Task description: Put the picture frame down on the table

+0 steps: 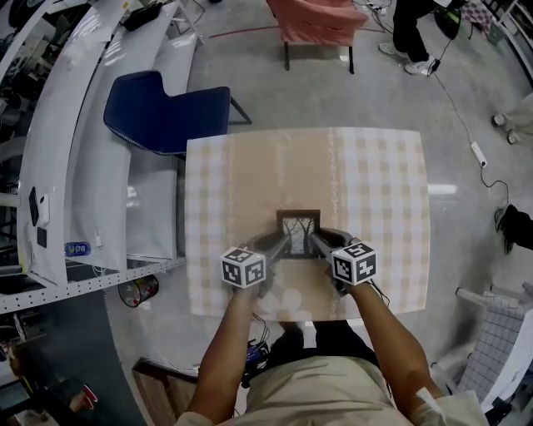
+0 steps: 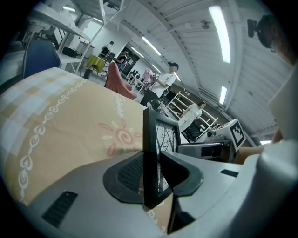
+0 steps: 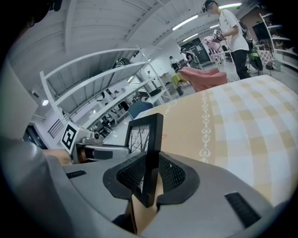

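Jaws of the left gripper (image 2: 151,179) are closed on one side rail of a dark, rectangular picture frame (image 2: 150,139) with a black-and-white print of bare branches; the rail is pinched between the two black ribbed pads. Jaws of the right gripper (image 3: 150,181) are closed in the same way on the opposite rail of the picture frame (image 3: 152,135), which is seen edge-on in both gripper views.

In the head view the picture frame (image 1: 298,224) is held between the two tools, tilted with its print facing the person, over the near part of a square table (image 1: 383,183) covered with a beige-and-white checked cloth crossed by a plain tan band. From the table's centre, the frame is found towards 6 o'clock. The left gripper (image 1: 281,244) is placed at 8 o'clock of the frame and the right gripper (image 1: 316,242) at 4 o'clock, each carried on a bare forearm. Whether the frame's lower edge touches the cloth cannot be told.

A dark blue plastic chair (image 1: 162,112) is seen at 10 o'clock, just off the table's corner, and a pink upholstered chair (image 1: 316,21) at 12 o'clock, well apart from it. A long white workbench (image 1: 58,150) runs along the 9 o'clock side.
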